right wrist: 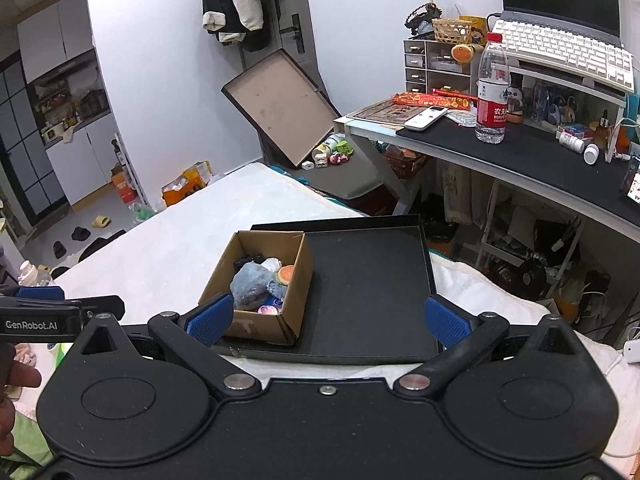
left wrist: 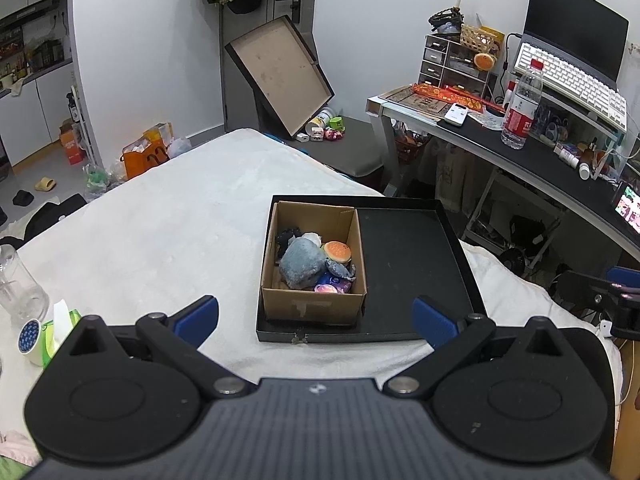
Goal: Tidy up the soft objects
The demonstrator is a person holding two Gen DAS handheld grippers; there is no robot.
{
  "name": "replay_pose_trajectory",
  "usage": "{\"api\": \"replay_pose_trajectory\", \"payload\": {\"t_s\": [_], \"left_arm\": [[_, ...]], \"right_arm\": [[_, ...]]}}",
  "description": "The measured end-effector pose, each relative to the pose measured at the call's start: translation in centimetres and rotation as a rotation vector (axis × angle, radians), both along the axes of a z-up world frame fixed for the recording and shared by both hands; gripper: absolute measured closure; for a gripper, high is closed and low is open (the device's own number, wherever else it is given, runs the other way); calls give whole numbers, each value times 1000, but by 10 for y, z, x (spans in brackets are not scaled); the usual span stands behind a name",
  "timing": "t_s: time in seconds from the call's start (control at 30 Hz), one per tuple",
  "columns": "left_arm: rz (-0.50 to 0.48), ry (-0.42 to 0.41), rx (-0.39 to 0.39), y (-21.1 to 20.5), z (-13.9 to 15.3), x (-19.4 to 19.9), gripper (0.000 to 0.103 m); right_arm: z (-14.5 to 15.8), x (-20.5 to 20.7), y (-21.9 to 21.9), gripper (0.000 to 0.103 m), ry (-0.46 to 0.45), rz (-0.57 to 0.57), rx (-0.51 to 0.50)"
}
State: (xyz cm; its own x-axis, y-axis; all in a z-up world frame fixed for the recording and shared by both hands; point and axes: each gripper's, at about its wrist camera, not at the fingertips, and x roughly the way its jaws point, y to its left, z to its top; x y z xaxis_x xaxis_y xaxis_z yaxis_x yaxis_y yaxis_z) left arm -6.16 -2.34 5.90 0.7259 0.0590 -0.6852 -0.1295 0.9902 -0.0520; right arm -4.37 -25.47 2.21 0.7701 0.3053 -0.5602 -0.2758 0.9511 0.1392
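Left wrist view showed the left gripper [left wrist: 316, 322] with its blue pads spread wide and nothing between them, hovering over the near edge of a white blanket [left wrist: 168, 216]. Ahead of it a shallow black tray [left wrist: 416, 264] lay on the blanket, and a small cardboard box [left wrist: 314, 306] stood in the tray's left half. Inside the box the soft things were piled together: a grey plush toy [left wrist: 301, 265], a small burger toy [left wrist: 338, 251] touching its right side, something black [left wrist: 287, 237] at the back, and a pink and blue item [left wrist: 332, 286] at the front. The tray's right half was bare.

Right wrist view showed the right gripper [right wrist: 327, 319] also spread wide and empty, its left pad [right wrist: 210, 319] overlapping the front left corner of the box [right wrist: 256, 326] in the picture; whether it touched I could not tell. The plush toy [right wrist: 250, 282] and burger toy [right wrist: 286, 274] sat in the box. A water bottle [right wrist: 492, 88] stood upright on the desk [right wrist: 532, 152] beyond the blanket.
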Motion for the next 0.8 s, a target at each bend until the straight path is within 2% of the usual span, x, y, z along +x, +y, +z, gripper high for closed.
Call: {"api": "replay_pose_trajectory", "payload": {"t_s": [0.8], "left_arm": [[-3, -6, 13, -7, 4, -6, 1]], "right_arm": [[0, -7, -7, 0, -3, -5, 19]]}}
